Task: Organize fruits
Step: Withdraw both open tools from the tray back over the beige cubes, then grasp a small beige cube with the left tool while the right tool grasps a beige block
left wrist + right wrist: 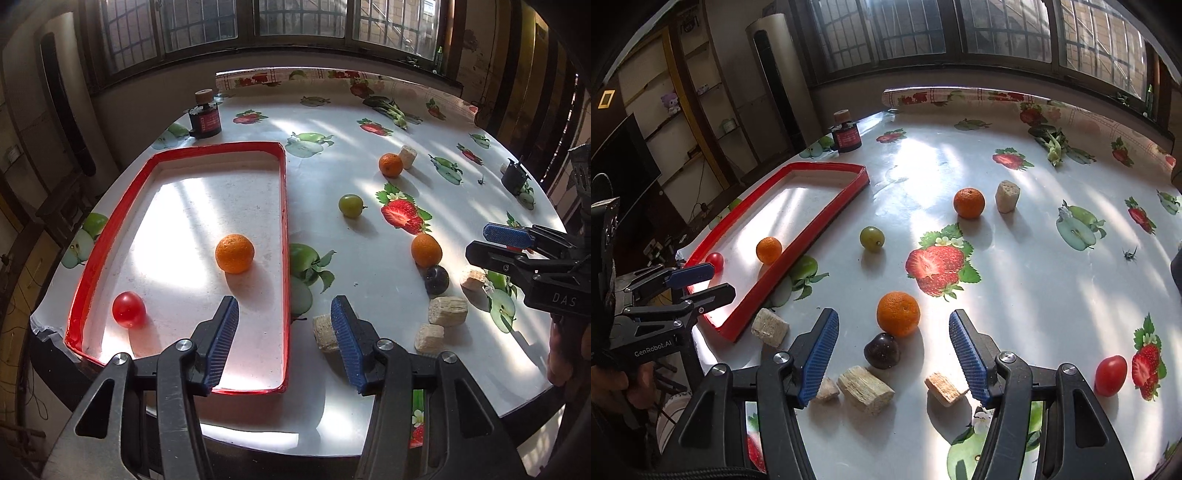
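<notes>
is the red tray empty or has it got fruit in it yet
Not empty. The red tray holds two fruits: an orange near its middle and a red tomato by its near left corner.

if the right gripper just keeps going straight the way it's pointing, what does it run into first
Most likely the dark plum, which lies centred between the open fingers of the right gripper, with an orange touching it just behind. Depth is hard to judge through the fisheye, so it might reach the table just short of the plum.

1 orange (235, 253) + red tomato (128, 308) in red tray (284, 236)
</notes>
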A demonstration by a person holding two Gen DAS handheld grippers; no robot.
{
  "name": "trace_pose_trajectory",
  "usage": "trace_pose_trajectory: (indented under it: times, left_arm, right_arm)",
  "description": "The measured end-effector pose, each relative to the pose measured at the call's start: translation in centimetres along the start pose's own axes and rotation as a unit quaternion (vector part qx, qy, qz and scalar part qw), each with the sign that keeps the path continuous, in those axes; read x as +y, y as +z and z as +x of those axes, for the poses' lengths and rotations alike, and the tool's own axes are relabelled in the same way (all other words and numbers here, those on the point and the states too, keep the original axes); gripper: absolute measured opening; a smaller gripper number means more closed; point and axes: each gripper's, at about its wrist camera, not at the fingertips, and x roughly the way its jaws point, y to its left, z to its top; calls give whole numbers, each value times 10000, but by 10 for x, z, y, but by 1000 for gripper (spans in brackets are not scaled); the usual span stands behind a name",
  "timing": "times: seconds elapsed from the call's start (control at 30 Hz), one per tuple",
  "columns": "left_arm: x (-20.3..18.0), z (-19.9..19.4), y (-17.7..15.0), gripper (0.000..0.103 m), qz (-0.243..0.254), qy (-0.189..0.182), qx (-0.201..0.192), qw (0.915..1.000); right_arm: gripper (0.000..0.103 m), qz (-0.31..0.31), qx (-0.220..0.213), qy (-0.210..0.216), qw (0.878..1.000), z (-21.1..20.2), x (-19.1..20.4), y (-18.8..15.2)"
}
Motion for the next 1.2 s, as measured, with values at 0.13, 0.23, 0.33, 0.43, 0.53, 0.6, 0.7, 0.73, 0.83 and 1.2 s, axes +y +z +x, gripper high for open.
trace_pose_trajectory:
  times: [0.13, 0.23, 0.33, 0.43, 0.53, 0.6, 0.7, 0.73, 0.83, 1.2]
  left_arm:
    - [-17, 4, 0, 51, 134, -140, 68, 9998]
    - [-30, 5, 1, 51, 251, -266, 88, 9993]
    - [-44, 6, 2, 51, 367, -383, 97, 9985]
    - [-57, 7, 1, 51, 478, -507, 131, 9975]
    - [-68, 7, -3, 51, 576, -608, 168, 9963]
    - [-72, 7, -5, 51, 618, -670, 200, 9956]
    - [-78, 10, -10, 51, 661, -768, 284, 9944]
    - [-81, 11, -14, 51, 686, -805, 307, 9939]
    - [-88, 14, -20, 51, 764, -901, 387, 9922]
    - [-97, 38, -26, 38, 949, -964, 514, 9895]
  right_arm:
    - [64, 204, 2, -125, 9997, -8, -20, -12]
    - [64, 346, -14, -222, 9992, -16, -34, -21]
    - [64, 479, -29, -329, 9983, -23, -48, -28]
    - [64, 588, -47, -432, 9973, -30, -60, -35]
    - [64, 702, -77, -517, 9962, -38, -73, -41]
    - [64, 778, -93, -579, 9952, -41, -80, -45]
    - [64, 898, -90, -618, 9940, -45, -86, -50]
    - [64, 906, -90, -611, 9940, -46, -87, -52]
    - [64, 868, -75, -547, 9947, -45, -81, -55]
    - [59, 400, 334, -119, 9986, -2, -42, -55]
